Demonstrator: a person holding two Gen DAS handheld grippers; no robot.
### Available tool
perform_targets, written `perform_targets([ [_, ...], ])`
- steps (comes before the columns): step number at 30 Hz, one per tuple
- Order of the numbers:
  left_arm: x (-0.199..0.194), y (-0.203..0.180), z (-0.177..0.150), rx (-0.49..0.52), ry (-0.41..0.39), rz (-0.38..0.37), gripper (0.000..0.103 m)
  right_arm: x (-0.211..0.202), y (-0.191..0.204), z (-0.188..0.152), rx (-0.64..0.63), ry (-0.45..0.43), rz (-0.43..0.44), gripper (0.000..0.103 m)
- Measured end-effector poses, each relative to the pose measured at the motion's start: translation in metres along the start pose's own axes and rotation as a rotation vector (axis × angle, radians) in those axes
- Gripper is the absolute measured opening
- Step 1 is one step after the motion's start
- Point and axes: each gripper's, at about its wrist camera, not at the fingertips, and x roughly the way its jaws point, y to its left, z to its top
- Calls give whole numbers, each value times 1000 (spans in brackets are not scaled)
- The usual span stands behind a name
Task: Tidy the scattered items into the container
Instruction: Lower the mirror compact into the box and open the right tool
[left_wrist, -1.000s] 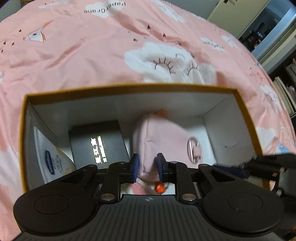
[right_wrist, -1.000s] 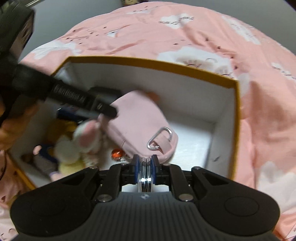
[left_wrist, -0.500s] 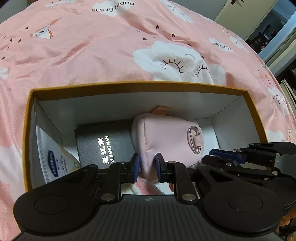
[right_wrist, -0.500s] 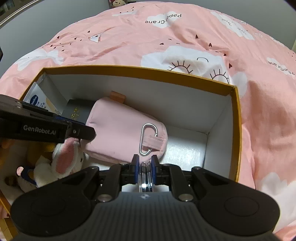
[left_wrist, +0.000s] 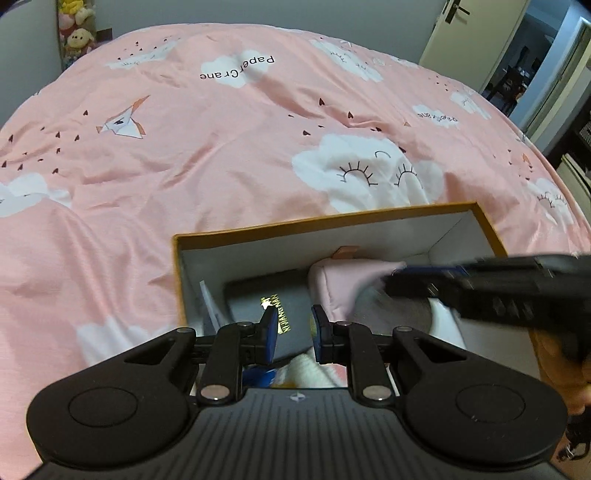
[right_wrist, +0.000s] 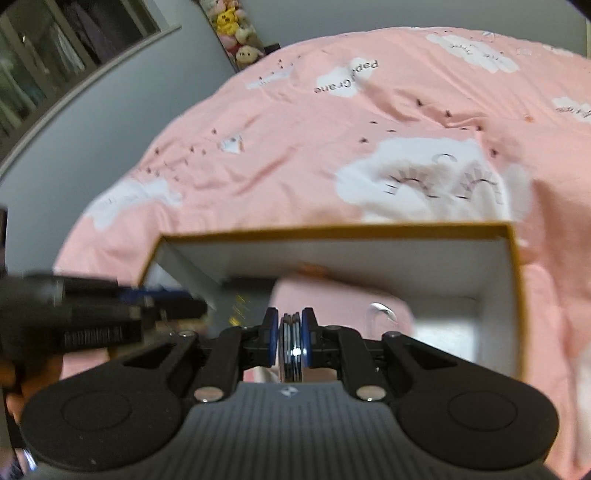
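Left tongs (left_wrist: 295, 332) hang over the near end of the box (left_wrist: 332, 221), pointing down into it. The jaws stand a narrow gap apart with nothing between them.

Right tongs (right_wrist: 290, 339) are also above the near end of the box. They are closed on a thin, layered metal piece (right_wrist: 293, 350), seen edge-on and upright between the pads. What the piece is cannot be told. From the left wrist view these tongs cross the right side of the box as a dark blur, with part of a hand (left_wrist: 561, 365) behind them.

Inside the box:
- A pale plush (left_wrist: 306, 369) lies at the near end, mostly hidden under the left tongs.
- A black case (left_wrist: 266, 295) with gold lettering lies flat on the floor, left of centre.
- A pink pouch (left_wrist: 340, 284) lies just right of the case and touches it, its far end against the far wall.
- A white packet (left_wrist: 208, 302) leans on the left wall.

The box is open-topped, with an ochre rim and white inner walls. It stands on a bed under a pink cover (left_wrist: 184, 166) printed with clouds. No loose items show on the cover around the box.

Beyond the bed, far left of the box, soft toys (left_wrist: 75, 33) are stacked against the wall. A door (left_wrist: 472, 33) stands far right.
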Motion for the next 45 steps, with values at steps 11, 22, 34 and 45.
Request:
perform_targets([
  [11, -1, 5, -9, 88, 7, 3, 21, 50, 23, 11, 101, -5, 127, 14],
  [22, 11, 0, -5, 119, 16, 34, 21, 53, 16, 6, 8, 26, 18, 13],
  [34, 1, 4, 0, 93, 19, 7, 21, 30, 21, -5, -127, -10, -23, 17],
  [45, -35, -8, -11, 89, -10, -58, 22, -20, 49, -57, -362, -28, 43, 33],
])
